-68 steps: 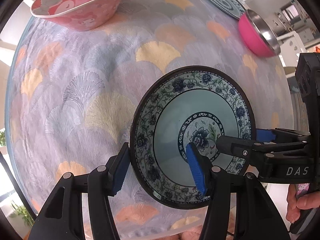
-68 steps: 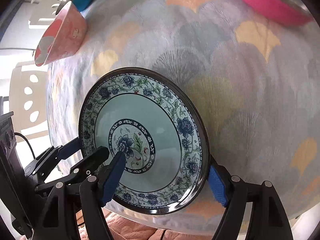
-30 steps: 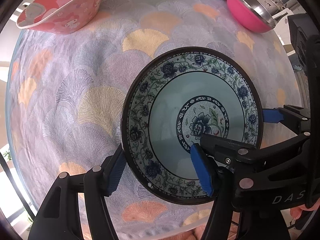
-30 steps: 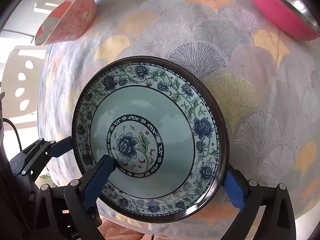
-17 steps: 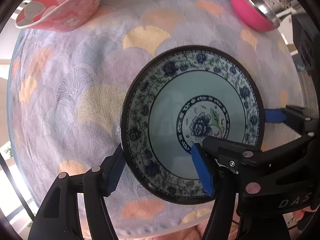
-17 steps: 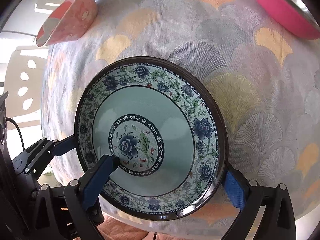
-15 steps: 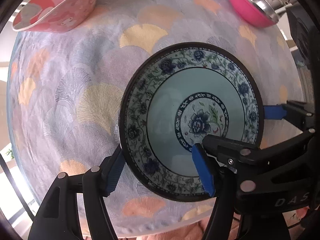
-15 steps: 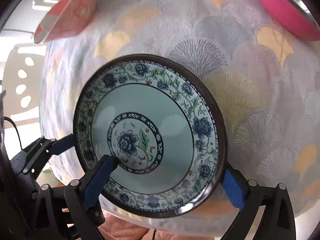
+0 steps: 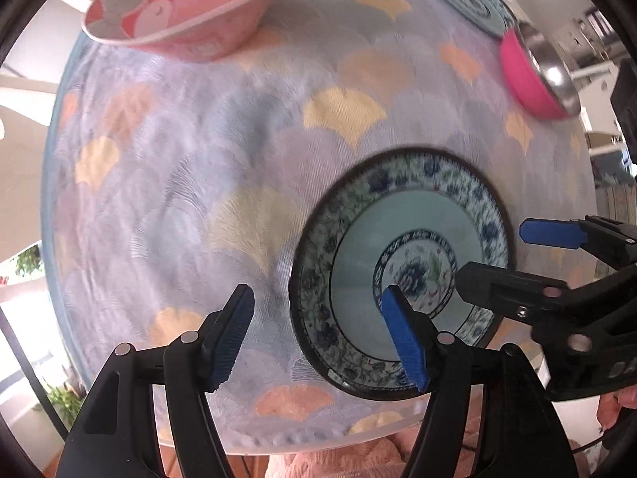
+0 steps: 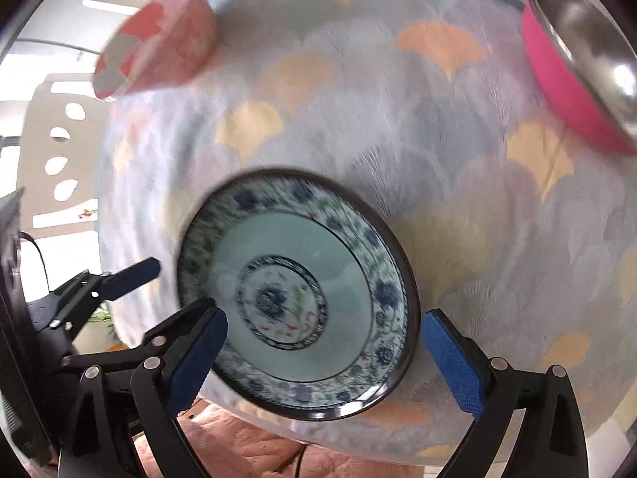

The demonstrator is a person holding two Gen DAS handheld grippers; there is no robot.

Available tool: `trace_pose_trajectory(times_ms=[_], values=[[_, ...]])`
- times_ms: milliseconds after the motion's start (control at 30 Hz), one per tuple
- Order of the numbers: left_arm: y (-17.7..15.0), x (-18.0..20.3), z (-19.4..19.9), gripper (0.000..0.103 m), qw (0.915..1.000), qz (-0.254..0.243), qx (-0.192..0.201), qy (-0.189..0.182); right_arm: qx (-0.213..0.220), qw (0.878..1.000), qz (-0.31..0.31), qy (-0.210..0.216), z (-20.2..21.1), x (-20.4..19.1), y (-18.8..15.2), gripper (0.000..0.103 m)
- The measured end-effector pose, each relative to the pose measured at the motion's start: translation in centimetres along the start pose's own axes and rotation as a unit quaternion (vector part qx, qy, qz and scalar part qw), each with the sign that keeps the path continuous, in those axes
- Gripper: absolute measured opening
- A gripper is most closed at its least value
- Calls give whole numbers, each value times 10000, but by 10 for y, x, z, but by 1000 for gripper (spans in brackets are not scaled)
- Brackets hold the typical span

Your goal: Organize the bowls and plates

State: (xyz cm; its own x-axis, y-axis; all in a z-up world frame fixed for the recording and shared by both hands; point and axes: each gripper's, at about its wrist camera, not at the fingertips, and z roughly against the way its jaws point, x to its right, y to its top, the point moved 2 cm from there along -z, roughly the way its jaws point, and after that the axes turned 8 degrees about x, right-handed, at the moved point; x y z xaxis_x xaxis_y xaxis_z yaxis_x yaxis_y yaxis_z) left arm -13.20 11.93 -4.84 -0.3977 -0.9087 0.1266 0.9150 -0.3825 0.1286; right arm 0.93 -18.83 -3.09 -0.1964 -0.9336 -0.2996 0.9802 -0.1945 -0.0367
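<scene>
Resting: the floral plate [image 9: 402, 263] is seen flat on the patterned tablecloth [image 9: 239, 159], close to the table's near edge; it is taken as landmark for all places below.
Left gripper [image 9: 318, 334]: its fingers are half spread and hold nothing. One blue pad hangs over the plate's inner part, the other is out over bare cloth beside the rim.
Right gripper [image 10: 326, 358]: its fingers stand wide, one on each side of the plate, and the rim is not touched by them.
Change: half a second ago the plate was gripped on both sides and carried; now both grippers are drawn away from it and it appears smaller and lower in both views, with motion blur.
Meaning: the plate is judged to be released at this place, so this placing step seems finished.
Pink cartoon bowl [image 9: 187, 8]: far beyond the plate, on the left.
Pink steel bowl [image 9: 537, 75]: beyond the plate, on the right.
Other floral plates [image 9: 466, 0]: at the far edge, well apart from the plate.
Remaining: the bowls and far plates are probably still to be grouped.
</scene>
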Motion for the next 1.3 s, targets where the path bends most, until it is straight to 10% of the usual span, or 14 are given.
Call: trace_pose_trajectory(times_ms=[633, 900, 1300], values=[[183, 59, 59, 65, 9944, 549, 897, -113, 1321, 9865, 327, 911, 144, 51, 173, 99], [253, 93, 16, 65, 9928, 901, 764, -175, 1334, 9875, -248, 797, 133, 145, 242, 99], [275, 138, -54, 65, 9950, 947, 301, 39, 1263, 9880, -887, 107, 91, 233, 256, 94]])
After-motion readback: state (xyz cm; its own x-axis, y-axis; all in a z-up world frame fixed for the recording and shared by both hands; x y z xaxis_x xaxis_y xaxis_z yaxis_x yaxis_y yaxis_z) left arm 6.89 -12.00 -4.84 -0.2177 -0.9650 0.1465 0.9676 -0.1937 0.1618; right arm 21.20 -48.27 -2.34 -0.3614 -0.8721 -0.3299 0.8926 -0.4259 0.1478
